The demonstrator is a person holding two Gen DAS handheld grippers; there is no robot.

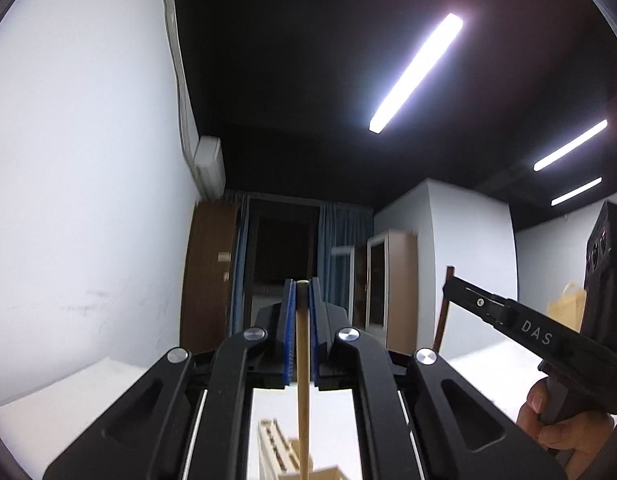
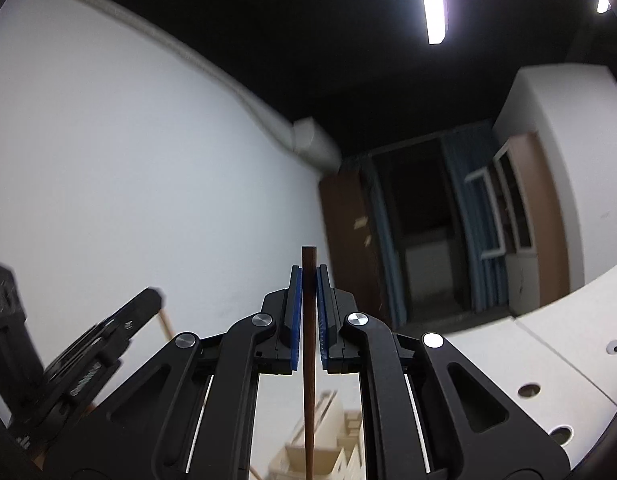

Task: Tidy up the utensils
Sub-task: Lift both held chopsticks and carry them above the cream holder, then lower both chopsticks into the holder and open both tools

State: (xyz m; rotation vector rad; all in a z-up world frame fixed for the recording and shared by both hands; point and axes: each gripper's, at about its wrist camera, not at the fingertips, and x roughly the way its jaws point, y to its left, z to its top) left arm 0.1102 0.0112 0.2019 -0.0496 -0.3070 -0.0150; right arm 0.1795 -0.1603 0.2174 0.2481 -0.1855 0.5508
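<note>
My left gripper (image 1: pixel 302 292) is shut on a light wooden stick-like utensil (image 1: pixel 302 380) that runs up between the blue pads, its end level with the fingertips. My right gripper (image 2: pixel 308 276) is shut on a dark brown stick-like utensil (image 2: pixel 308 360), whose end pokes just past the fingertips. Both grippers point upward toward the far wall and ceiling. A beige slotted utensil organizer (image 1: pixel 276 452) lies on the table below; it also shows in the right wrist view (image 2: pixel 332 444). The right gripper (image 1: pixel 508 320) appears at the right of the left wrist view, and the left gripper (image 2: pixel 108 332) at the left of the right wrist view.
A white table (image 1: pixel 68 400) lies below, with holes in its top on the right (image 2: pixel 528 390). White wall to the left, brown cabinets (image 1: pixel 208 276), blue curtains (image 1: pixel 340 236) and a dark doorway behind. A hand (image 1: pixel 560 424) holds the right gripper's handle.
</note>
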